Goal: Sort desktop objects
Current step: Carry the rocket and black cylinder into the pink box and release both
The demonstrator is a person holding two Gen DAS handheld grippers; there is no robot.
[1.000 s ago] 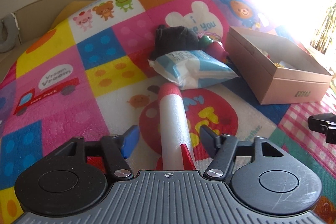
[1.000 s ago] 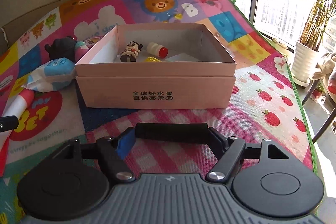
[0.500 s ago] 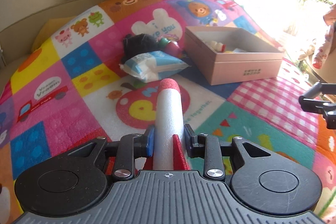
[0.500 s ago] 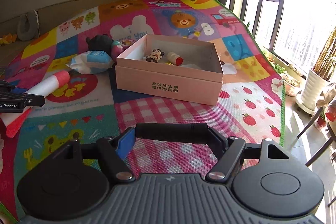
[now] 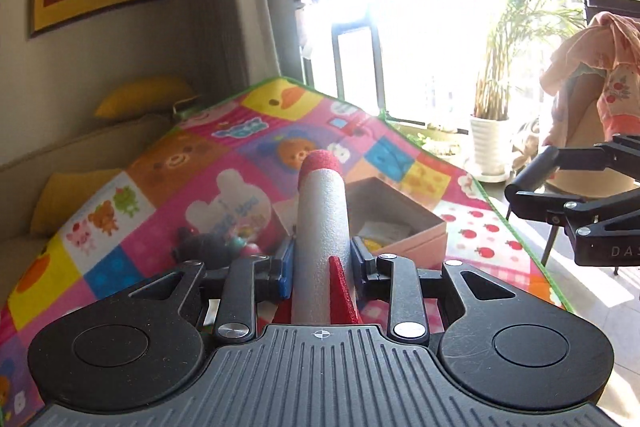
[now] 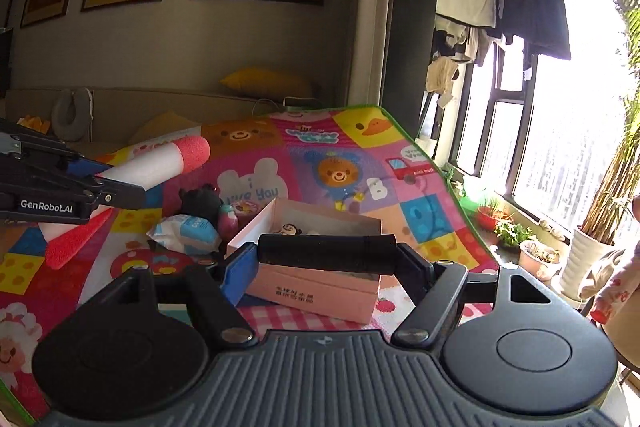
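My left gripper (image 5: 322, 259) is shut on a foam rocket (image 5: 322, 211) with a white body, red nose and red fins, held in the air above the play mat; the right wrist view shows the rocket (image 6: 160, 163) sticking out of that gripper (image 6: 108, 183) at the left. My right gripper (image 6: 326, 255) is shut on a black cylinder (image 6: 326, 247) that lies crosswise between its pads, with the pink cardboard box (image 6: 316, 291) behind and below it. The box holds a small figure (image 6: 290, 228) and other small items.
Left of the box, a black plush toy (image 6: 200, 203), a blue-white wipes pack (image 6: 188, 231) and a pink bottle (image 6: 228, 221) lie on the colourful play mat (image 6: 340, 139). Potted plants (image 6: 588, 259) stand by the window at the right. A sofa with yellow cushions (image 6: 260, 83) lines the far wall.
My left jaws closed on the foam rocket and lifted it off the mat. Both grippers rose and tilted up; the box and mat sank lower in both views.
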